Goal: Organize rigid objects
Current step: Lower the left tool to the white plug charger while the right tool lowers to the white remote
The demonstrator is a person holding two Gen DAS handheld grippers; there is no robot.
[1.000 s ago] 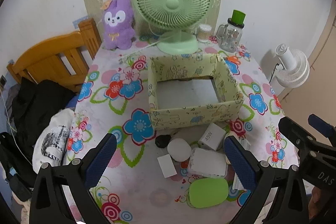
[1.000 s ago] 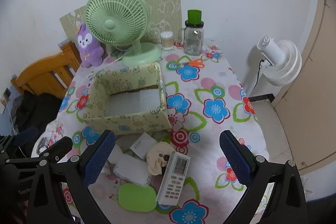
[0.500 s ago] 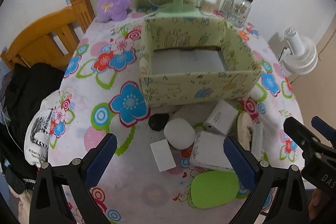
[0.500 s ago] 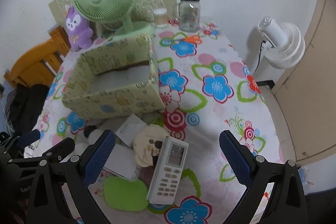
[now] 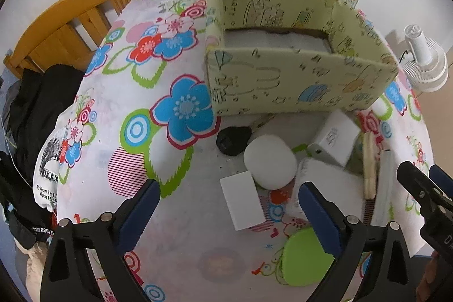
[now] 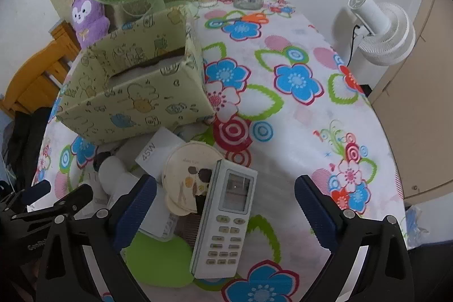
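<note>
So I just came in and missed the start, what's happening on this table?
A person holds a gripper in each hand over a pile of small items in front of a yellow-green box that looks empty. The left gripper hangs open above a flat white card and a white round object. The right gripper hangs open around a remote control. Nothing is gripped yet, and nothing seems to be in the box.

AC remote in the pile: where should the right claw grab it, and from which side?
Grip the remote across its two long edges, near the middle just below the screen, coming straight down from above. It lies face up, tilted, its top end propped on the round cream compact, so both long sides look free. The right claw is open and already straddles it.
</note>
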